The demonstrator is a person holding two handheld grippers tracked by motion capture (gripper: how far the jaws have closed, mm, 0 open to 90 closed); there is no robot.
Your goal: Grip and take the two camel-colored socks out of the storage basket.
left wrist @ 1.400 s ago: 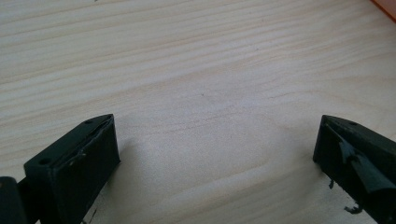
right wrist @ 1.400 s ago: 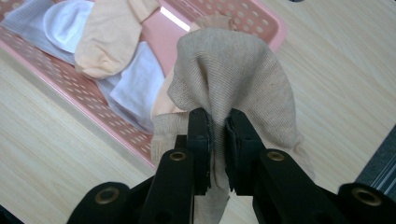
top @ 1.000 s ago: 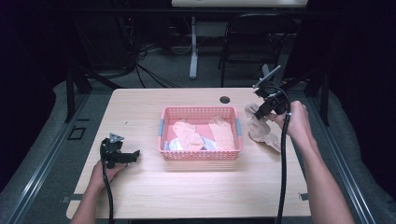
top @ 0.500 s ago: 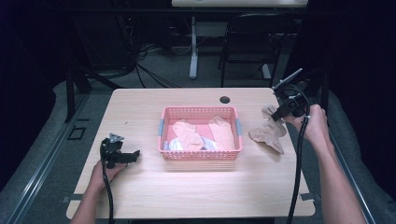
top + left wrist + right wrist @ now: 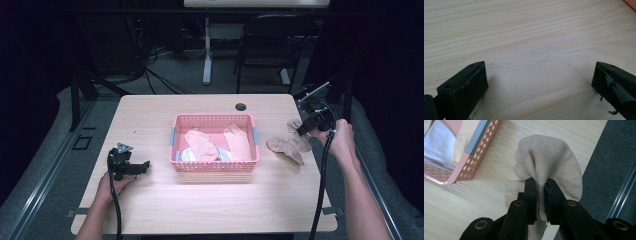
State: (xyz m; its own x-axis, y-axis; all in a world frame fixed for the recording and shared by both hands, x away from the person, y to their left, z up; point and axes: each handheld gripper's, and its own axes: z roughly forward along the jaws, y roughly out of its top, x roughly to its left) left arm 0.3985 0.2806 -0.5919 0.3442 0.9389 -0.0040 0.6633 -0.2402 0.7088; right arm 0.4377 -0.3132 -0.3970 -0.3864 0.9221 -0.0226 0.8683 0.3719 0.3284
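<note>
Beige sock (image 5: 554,162) in right tongs (image 5: 541,185), table edge.

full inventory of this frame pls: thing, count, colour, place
table: 1, light wood, centre of the high view
basket: 1, pink with grey handles, middle of the table
socks in basket: at least two peach ones plus pale blue-white fabric; exact count unclear
beige sock: 1, right of the basket at the table's right edge, part lifted
cable hole: 1, dark, far side of the table
chair: 1, black, behind the table
left gripper: black, jaws wide apart, on bare table left of the basket
right gripper: black, pinching the beige sock
hands: 2, one on each gripper
</note>
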